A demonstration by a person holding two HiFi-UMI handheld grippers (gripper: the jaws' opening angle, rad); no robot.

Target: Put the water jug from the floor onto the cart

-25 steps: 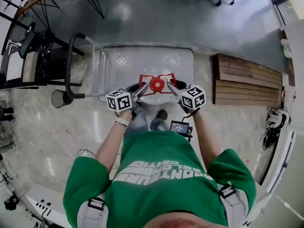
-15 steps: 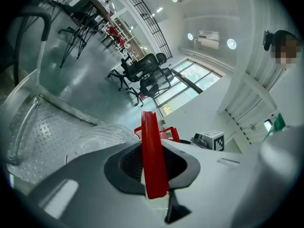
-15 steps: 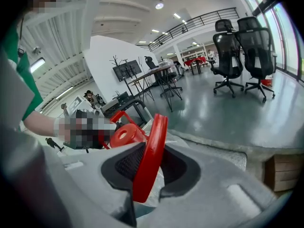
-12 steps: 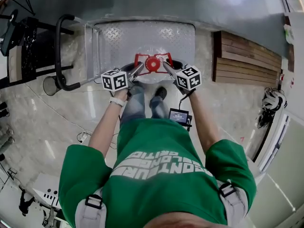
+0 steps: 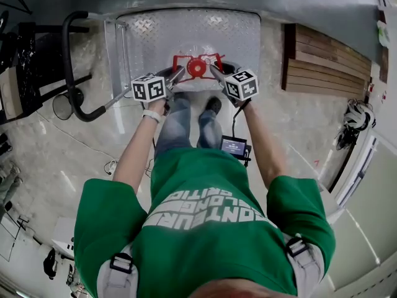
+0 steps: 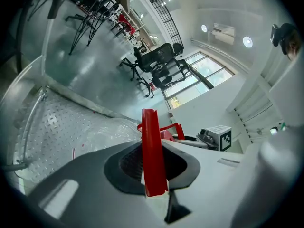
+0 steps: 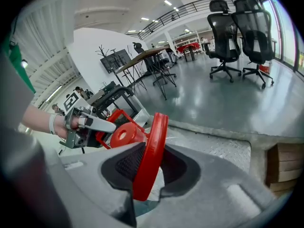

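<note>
The clear water jug (image 5: 197, 82) with its red cap (image 5: 196, 69) hangs by a red handle frame (image 5: 181, 61) over the near part of the cart's metal deck (image 5: 186, 33). Whether it touches the deck I cannot tell. My left gripper (image 5: 179, 74) is shut on the handle's left bar (image 6: 153, 156). My right gripper (image 5: 214, 72) is shut on the right bar (image 7: 149, 153). In the right gripper view the cap (image 7: 124, 136) sits just beyond the jaws, with the left gripper (image 7: 88, 122) on the far side of it. The person's legs stand right behind the jug.
The cart's black push handle (image 5: 70, 73) rises at the left. A wooden slatted pallet (image 5: 329, 61) lies to the right of the cart. A small screen device (image 5: 234, 146) hangs on a cable by the legs. Office chairs (image 7: 237, 27) stand far off.
Both grippers have sunk with the jug toward the cart deck, and the person has bent forward over it. The grips on the red handle are unchanged.
</note>
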